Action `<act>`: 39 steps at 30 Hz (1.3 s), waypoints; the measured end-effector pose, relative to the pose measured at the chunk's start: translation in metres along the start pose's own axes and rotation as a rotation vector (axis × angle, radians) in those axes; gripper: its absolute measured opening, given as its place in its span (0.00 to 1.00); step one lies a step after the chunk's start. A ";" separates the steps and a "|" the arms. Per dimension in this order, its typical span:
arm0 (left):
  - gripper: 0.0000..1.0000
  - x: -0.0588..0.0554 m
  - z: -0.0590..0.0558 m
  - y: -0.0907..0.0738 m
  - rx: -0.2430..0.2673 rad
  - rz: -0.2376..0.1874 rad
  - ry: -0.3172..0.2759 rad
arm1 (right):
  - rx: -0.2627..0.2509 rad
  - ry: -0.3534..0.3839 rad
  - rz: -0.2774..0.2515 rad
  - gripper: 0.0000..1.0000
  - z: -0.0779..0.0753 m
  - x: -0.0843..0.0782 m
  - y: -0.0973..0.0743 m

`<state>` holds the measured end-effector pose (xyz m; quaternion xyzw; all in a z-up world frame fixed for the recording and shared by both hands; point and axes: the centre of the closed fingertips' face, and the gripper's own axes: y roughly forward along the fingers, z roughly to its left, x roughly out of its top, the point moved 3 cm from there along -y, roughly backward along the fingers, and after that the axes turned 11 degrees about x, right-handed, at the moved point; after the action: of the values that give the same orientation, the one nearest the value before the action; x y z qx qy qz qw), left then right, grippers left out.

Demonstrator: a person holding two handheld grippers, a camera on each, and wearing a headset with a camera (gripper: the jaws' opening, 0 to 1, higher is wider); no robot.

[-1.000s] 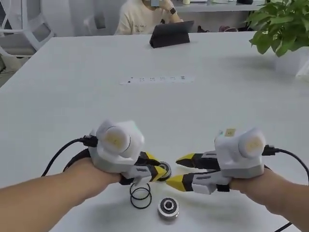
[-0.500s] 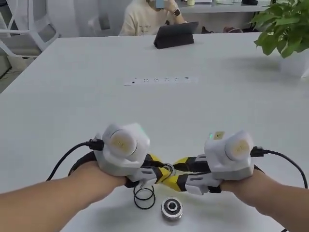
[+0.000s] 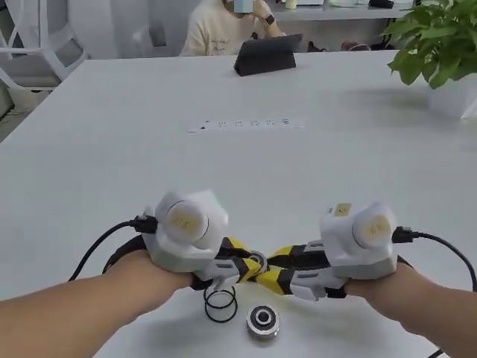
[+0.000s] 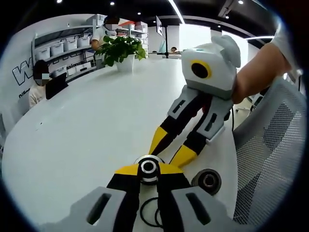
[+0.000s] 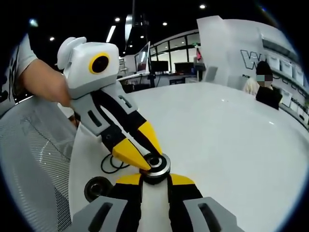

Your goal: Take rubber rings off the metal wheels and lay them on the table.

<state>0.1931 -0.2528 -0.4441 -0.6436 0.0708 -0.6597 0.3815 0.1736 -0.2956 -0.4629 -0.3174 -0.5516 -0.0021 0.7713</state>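
Note:
My left gripper (image 3: 250, 262) is shut on a small metal wheel (image 3: 256, 261) with a black rubber ring around it, held just above the white table (image 3: 246, 179). In the left gripper view the wheel (image 4: 148, 167) sits between my yellow tips. My right gripper (image 3: 270, 268) faces it from the right, open, with its tips on either side of the wheel's rim (image 5: 157, 166). Two loose black rubber rings (image 3: 220, 304) lie on the table below the left gripper. A second metal wheel (image 3: 262, 319) lies beside them.
A white power strip (image 3: 246, 123) lies mid-table. A dark tablet (image 3: 264, 54) stands at the far edge before a seated person. A potted plant (image 3: 440, 37) is at the far right. Black cables (image 3: 104, 235) trail from both grippers.
My right gripper has moved left until its tips meet the wheel held by the left gripper, and its jaws have narrowed. The left gripper stays shut on the wheel.

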 end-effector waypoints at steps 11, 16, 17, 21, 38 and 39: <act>0.07 0.000 0.000 0.000 0.008 -0.001 -0.004 | -0.007 0.050 -0.001 0.01 -0.003 -0.004 -0.005; 0.07 0.000 0.000 0.000 0.010 -0.002 0.002 | -0.017 0.166 -0.033 0.00 -0.003 -0.004 -0.007; 0.07 0.000 0.000 0.000 0.010 -0.002 0.003 | -0.017 0.178 -0.037 0.00 -0.003 -0.005 -0.008; 0.07 0.000 -0.001 0.000 0.010 -0.003 0.009 | -0.021 0.256 -0.063 0.00 -0.004 -0.005 -0.011; 0.06 0.001 -0.003 0.000 0.016 0.002 0.024 | -0.044 0.326 -0.054 0.00 0.001 -0.003 -0.013; 0.06 0.001 -0.003 0.000 0.016 0.002 0.024 | -0.047 0.324 -0.051 0.00 0.001 -0.003 -0.013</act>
<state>0.1902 -0.2544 -0.4441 -0.6324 0.0710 -0.6676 0.3865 0.1667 -0.3067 -0.4586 -0.3167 -0.4277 -0.0859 0.8422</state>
